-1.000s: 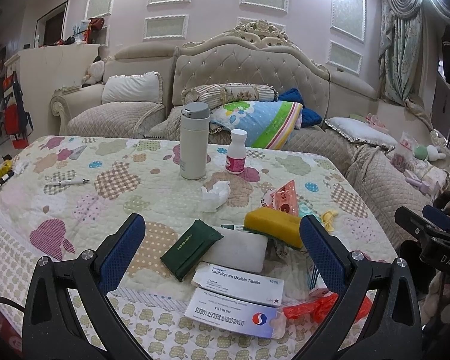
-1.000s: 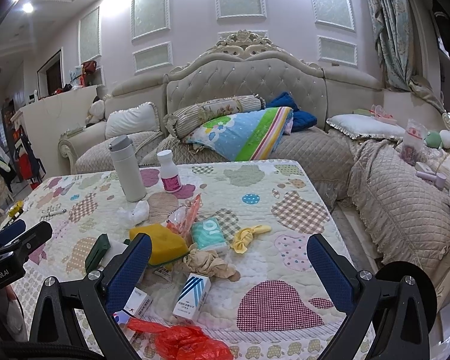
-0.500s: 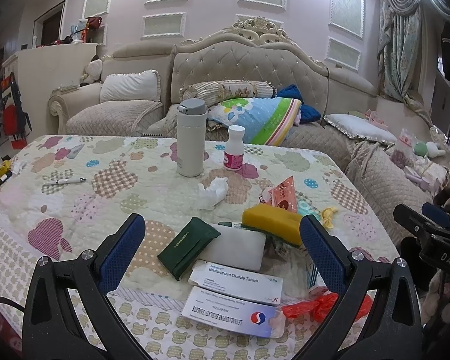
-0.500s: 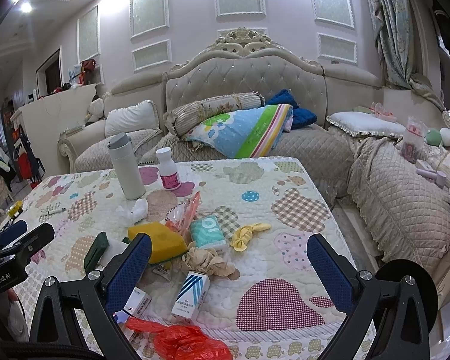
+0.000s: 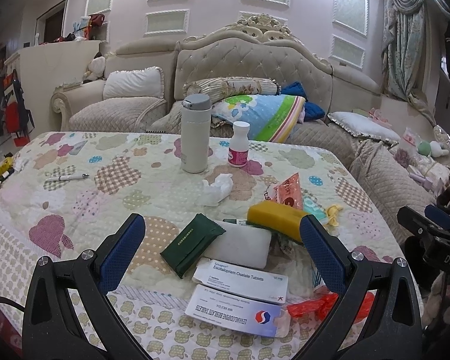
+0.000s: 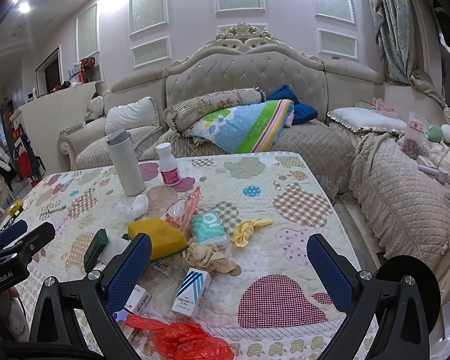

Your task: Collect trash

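Left wrist: left hand-held gripper (image 5: 222, 237) wide, level over medicine boxes (image 5: 240, 279); right hand-held gripper (image 6: 229, 252) likewise empty

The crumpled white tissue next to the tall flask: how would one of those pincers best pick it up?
The crumpled tissue lies loose on the quilt, apart from the flask. Probably best pinched across its raised middle bunch, coming down from above and the near side, since the flask stands behind it. Both the left gripper and the right gripper are open and empty.
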`<state>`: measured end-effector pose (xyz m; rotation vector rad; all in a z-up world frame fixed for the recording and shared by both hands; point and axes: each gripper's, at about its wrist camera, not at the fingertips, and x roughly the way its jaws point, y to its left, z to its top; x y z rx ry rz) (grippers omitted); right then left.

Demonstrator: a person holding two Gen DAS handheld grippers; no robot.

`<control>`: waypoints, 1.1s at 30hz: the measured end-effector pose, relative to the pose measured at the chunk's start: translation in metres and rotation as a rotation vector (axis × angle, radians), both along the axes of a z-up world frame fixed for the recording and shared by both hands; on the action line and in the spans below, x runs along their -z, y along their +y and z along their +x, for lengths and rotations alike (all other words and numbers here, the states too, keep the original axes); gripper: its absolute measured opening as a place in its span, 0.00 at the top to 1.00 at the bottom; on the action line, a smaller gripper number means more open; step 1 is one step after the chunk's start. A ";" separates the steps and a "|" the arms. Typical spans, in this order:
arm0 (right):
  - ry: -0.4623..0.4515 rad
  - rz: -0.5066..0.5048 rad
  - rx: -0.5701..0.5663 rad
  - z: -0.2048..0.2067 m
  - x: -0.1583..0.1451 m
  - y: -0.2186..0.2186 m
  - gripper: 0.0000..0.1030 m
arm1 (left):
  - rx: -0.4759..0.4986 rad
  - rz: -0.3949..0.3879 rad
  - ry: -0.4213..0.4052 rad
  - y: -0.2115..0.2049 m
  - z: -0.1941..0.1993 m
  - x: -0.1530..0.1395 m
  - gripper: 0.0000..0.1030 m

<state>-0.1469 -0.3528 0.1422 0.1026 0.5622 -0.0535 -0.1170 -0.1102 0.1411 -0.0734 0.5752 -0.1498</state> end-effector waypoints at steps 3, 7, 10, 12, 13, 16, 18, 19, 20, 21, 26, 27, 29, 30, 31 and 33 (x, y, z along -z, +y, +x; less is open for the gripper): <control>0.005 -0.002 -0.002 0.000 0.001 0.001 0.00 | 0.004 0.000 0.008 0.000 0.001 0.001 0.01; 0.014 -0.001 -0.003 0.002 0.003 0.001 0.00 | 0.006 0.004 0.015 0.000 0.003 0.003 0.01; 0.021 0.000 -0.004 0.003 0.004 0.002 0.00 | 0.008 0.006 0.019 -0.001 0.002 0.004 0.01; 0.024 0.000 -0.006 0.003 0.004 0.002 0.00 | 0.008 0.006 0.021 -0.001 0.003 0.005 0.01; 0.026 0.000 -0.007 0.003 0.005 0.003 0.00 | 0.008 0.005 0.023 -0.001 0.004 0.005 0.01; 0.035 0.001 -0.012 0.005 0.007 0.003 0.00 | 0.008 0.006 0.026 -0.001 0.004 0.006 0.01; 0.040 0.004 -0.015 0.006 0.008 0.003 0.00 | 0.009 0.005 0.027 -0.001 0.005 0.007 0.01; 0.041 0.003 -0.016 0.006 0.009 0.003 0.00 | 0.009 0.005 0.028 -0.001 0.005 0.007 0.01; 0.041 0.003 -0.018 0.006 0.009 0.003 0.00 | 0.008 0.005 0.029 -0.001 0.005 0.007 0.01; 0.041 0.005 -0.021 0.006 0.010 0.003 0.00 | 0.007 0.005 0.030 -0.001 0.005 0.008 0.01; 0.056 0.011 -0.040 0.007 0.013 0.002 0.00 | 0.009 0.003 0.043 0.004 0.005 0.012 0.01; 0.065 0.008 -0.046 0.007 0.014 0.002 0.00 | 0.011 0.006 0.046 0.005 0.005 0.013 0.01; 0.083 0.003 -0.061 0.008 0.017 0.002 0.00 | 0.016 0.016 0.059 0.009 0.005 0.015 0.01; 0.091 0.005 -0.069 0.007 0.019 0.001 0.00 | 0.022 0.021 0.070 0.012 0.005 0.017 0.01; 0.105 0.013 -0.080 0.007 0.022 -0.001 0.00 | 0.022 0.025 0.079 0.016 0.005 0.019 0.01; 0.126 0.021 -0.095 0.006 0.027 -0.003 0.00 | 0.025 0.032 0.093 0.022 0.005 0.023 0.01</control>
